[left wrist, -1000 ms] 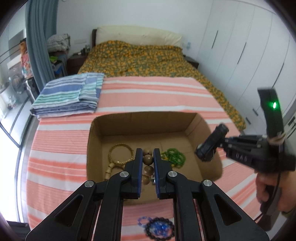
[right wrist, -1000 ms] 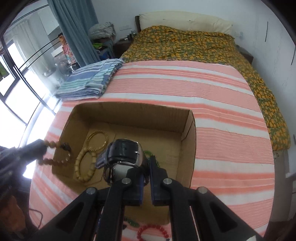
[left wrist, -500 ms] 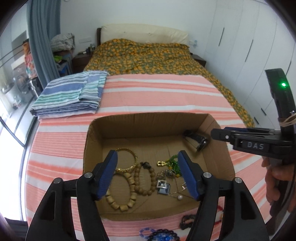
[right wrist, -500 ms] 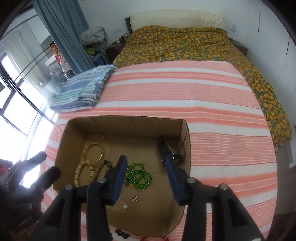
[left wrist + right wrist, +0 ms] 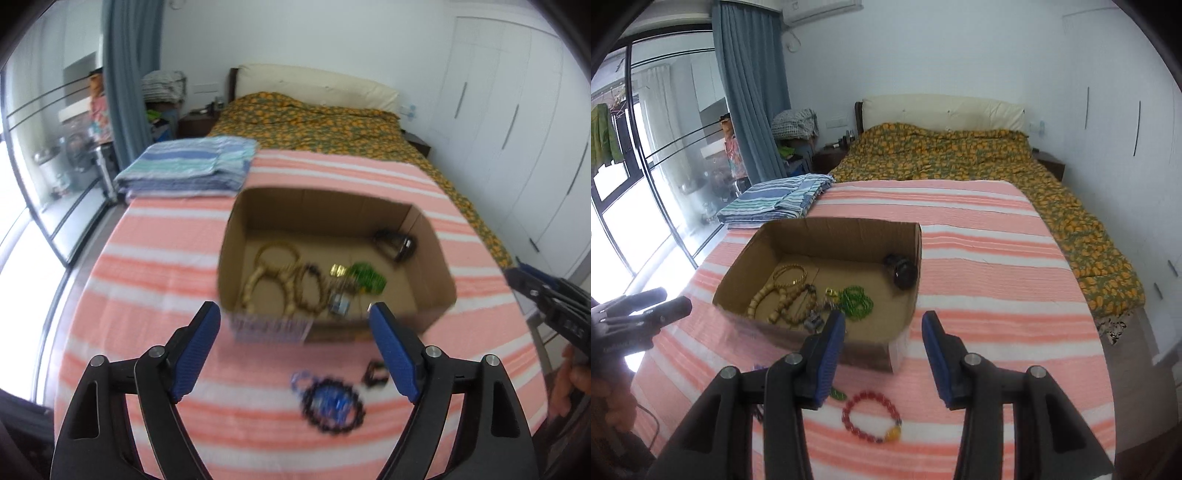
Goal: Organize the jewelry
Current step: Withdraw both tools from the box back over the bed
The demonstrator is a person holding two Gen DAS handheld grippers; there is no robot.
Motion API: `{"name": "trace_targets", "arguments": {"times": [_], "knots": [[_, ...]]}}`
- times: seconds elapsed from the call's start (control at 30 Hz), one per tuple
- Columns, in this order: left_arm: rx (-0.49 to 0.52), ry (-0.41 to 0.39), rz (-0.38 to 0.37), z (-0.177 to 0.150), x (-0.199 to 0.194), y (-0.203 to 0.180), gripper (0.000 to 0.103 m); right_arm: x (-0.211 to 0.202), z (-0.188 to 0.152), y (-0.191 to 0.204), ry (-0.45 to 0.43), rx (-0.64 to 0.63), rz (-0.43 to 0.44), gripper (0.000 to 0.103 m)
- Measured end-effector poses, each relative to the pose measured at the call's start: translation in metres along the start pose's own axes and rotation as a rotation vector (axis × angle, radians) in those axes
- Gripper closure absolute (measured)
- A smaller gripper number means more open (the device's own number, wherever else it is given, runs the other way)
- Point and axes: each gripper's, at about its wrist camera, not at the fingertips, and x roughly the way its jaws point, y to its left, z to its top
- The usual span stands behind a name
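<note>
Now both grippers hang empty over loose bracelets lying on the striped blanket, just near of the box.

Left gripper (image 5: 295,354) has nothing between its pads and its jaws are opening wide; right gripper (image 5: 882,350) stands part spread, also holding nothing. Three pieces show on the near blanket: a red bead bracelet (image 5: 871,416) below the right gripper, a blue-and-black bead bracelet (image 5: 330,402) below the left, and a small black piece (image 5: 373,372) beside it. Likely light, limp strands on elastic, with round beads that could roll out of a pinch; I would nip across one side of the loop. Inside the cardboard box (image 5: 916,258) I count about six: a gold bangle (image 5: 789,275), two tan bead strands, green beads (image 5: 856,300), a black watch (image 5: 900,272) at far right, and a small metal tangle, too blurred to sort.
</note>
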Motion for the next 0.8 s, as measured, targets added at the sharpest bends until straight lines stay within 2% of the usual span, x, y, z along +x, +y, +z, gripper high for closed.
{"name": "trace_targets", "arguments": {"times": [0.13,0.23,0.4,0.53,0.7,0.8], "knots": [[-0.022,0.027,0.009,-0.039,-0.005,0.000,0.018,-0.016,-0.042,0.010,-0.014,-0.031,0.003,0.059],[0.001,0.062,0.016,-0.070,0.002,-0.001,0.018,-0.019,-0.070,0.011,-0.019,-0.045,0.021,0.059],[0.062,0.095,0.045,-0.111,0.026,-0.005,0.018,-0.003,-0.103,0.016,0.038,-0.088,0.027,0.059],[0.081,0.120,0.058,-0.127,0.041,-0.008,0.019,-0.003,-0.108,0.013,0.044,-0.054,0.031,0.059],[0.062,0.089,0.038,-0.127,0.042,-0.008,0.019,0.009,-0.122,0.009,0.056,-0.053,0.014,0.059],[0.071,0.070,0.056,-0.127,0.045,-0.010,0.019,0.015,-0.129,0.007,0.055,-0.051,-0.003,0.059]]}}
